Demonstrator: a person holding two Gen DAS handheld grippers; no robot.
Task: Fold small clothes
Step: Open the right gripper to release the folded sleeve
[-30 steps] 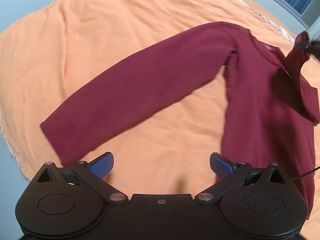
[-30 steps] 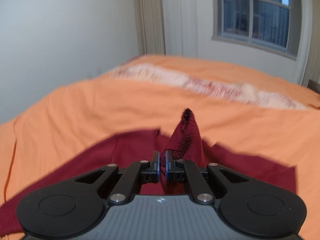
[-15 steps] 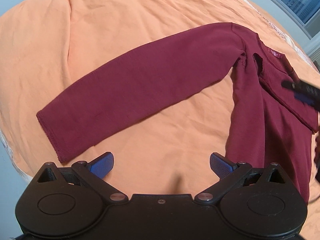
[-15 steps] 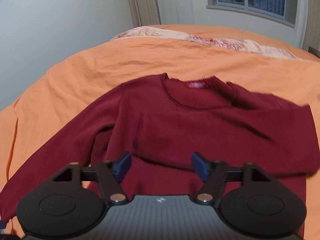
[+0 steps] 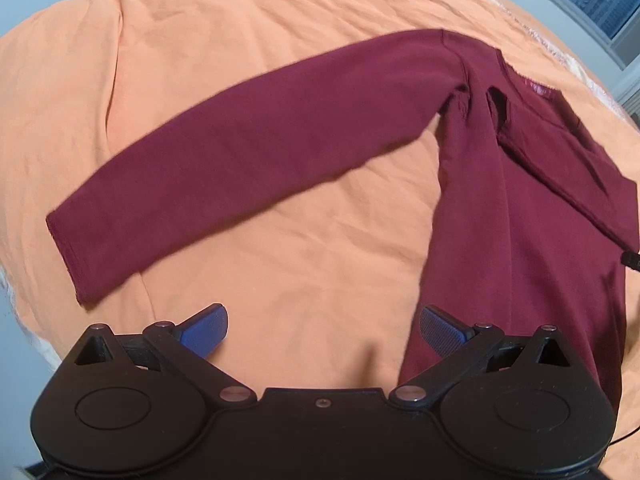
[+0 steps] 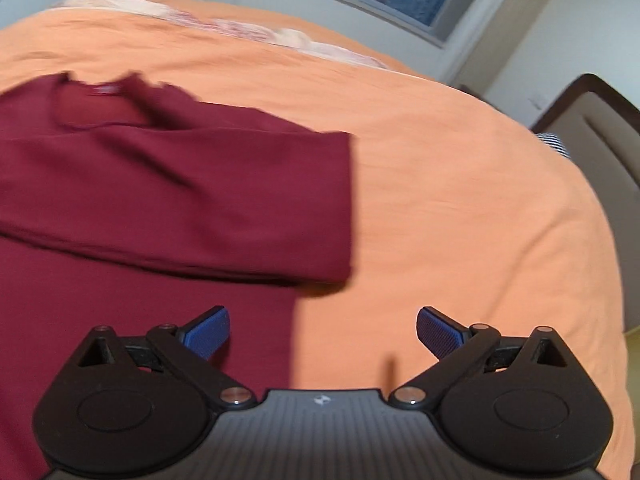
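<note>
A dark red long-sleeved knit sweater [image 5: 520, 208] lies flat on the orange bedspread [image 5: 280, 8], its neckline toward the head of the bed and its hem toward the near edge. One sleeve is already folded across the chest, its cuff ending just at the body's right side in the right wrist view [image 6: 240, 200]. The other sleeve [image 5: 248, 160] is not yet folded; it stretches out straight toward the bed's left edge, its cuff close to that edge. So the fold looks roughly a third done: the second sleeve and the body folds remain.

The left gripper [image 5: 322, 326] hovers over bare bedspread near the lower edge, between the outstretched cuff and the sweater's hem, its blue pads [image 5: 206, 324] spread wide and empty. The right gripper [image 6: 323, 326] is likewise spread apart and holds nothing, poised over the sweater's right side edge.

A second ago the right gripper was pinched on the sleeve's cuff, raised above the sweater; half a second ago it had let go, and it has since swung rightward, though motion blur makes the folded sleeve's exact lie hard to judge. The left gripper has barely moved.
</note>
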